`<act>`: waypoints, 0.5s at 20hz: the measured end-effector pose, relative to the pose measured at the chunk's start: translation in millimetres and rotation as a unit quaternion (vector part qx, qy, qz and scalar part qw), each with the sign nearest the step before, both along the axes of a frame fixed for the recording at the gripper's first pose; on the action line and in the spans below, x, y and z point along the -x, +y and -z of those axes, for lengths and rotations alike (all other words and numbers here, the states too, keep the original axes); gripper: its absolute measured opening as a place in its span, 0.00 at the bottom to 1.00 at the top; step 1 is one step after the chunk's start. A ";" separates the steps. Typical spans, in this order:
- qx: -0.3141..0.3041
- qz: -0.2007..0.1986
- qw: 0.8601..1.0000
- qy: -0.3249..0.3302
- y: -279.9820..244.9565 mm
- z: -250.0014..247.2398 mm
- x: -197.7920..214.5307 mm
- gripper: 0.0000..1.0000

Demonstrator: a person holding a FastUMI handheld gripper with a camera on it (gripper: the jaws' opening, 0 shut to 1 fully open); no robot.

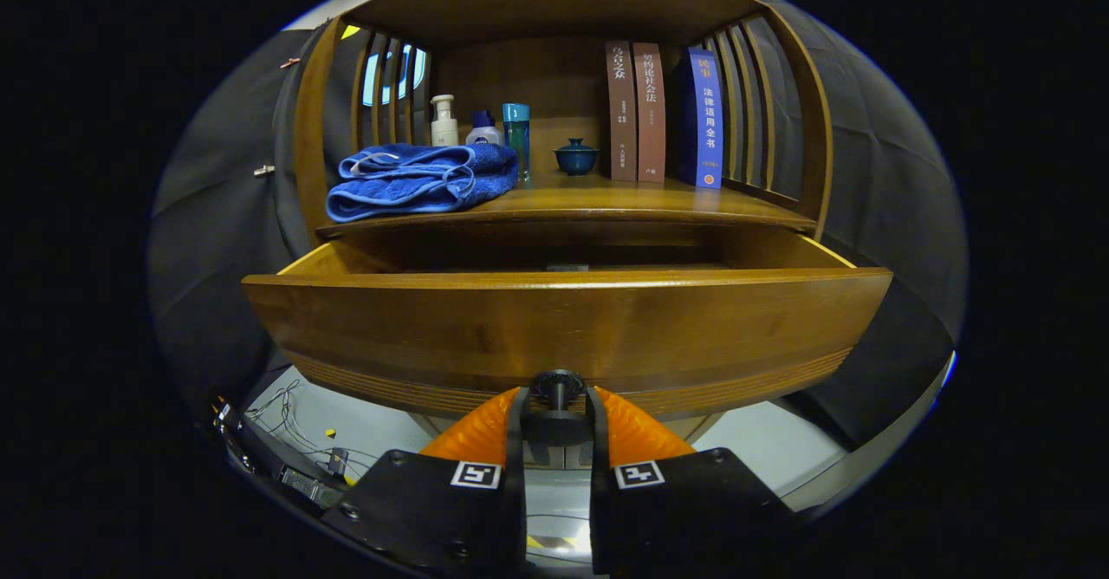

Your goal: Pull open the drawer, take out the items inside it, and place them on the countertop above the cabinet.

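Now, claw (557,414) clamping knob (557,386), drawer (567,323) open

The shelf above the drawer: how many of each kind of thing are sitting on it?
Books: 3
Bottles: 3
Towel: 1
Lidded cup: 1
Total: 8
The gripper is shut on the drawer knob.

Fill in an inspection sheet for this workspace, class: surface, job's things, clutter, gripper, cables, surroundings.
Surface: wooden countertop, carrying items.
Job's things: drawer pulled open; contents hidden behind its front.
Clutter: folded blue towel, bottles, small lidded cup, three upright books.
Gripper: gripper shut on the drawer knob.
Cables: loose wires on the floor below the drawer.
Surroundings: black cloth wall.
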State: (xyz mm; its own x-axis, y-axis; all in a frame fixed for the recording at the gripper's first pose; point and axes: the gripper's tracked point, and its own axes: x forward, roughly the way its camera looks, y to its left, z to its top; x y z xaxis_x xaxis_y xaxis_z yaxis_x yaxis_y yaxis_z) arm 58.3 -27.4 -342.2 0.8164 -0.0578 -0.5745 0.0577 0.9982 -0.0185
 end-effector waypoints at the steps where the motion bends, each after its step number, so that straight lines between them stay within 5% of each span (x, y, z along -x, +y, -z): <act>1: 0.000 0.000 1.000 0.002 0.1 -1.4 9.0 0.33; 10: -0.011 0.001 1.000 0.013 5.5 -10.3 68.8 0.33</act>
